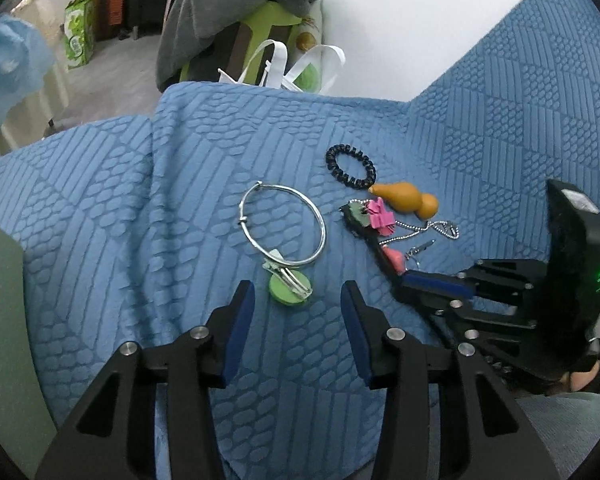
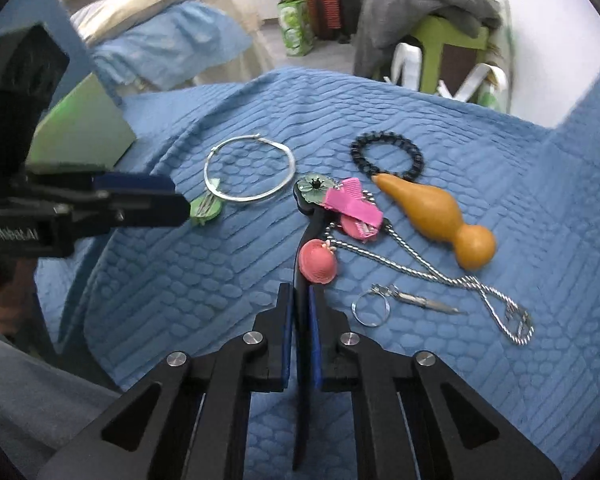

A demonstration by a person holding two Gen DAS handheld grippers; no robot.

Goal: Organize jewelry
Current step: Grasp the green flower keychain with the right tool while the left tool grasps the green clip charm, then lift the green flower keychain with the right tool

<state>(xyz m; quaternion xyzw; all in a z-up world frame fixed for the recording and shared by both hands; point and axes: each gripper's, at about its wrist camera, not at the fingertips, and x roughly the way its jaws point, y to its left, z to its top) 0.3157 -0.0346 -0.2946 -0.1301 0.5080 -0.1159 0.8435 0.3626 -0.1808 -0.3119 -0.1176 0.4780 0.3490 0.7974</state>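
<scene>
My right gripper has its jaws pressed tight on the black hair clip, whose decorated end lies among the pink bow and chain on the blue quilt. My left gripper hangs wide apart, holding nothing, just short of the green clip that touches the silver bangle. Bare quilt lies to the left; the black bead bracelet and orange gourd sit near the quilt's far edge

Bangle left of the hair clips, gourd right, beaded bracelet behind, all on bedspread
</scene>
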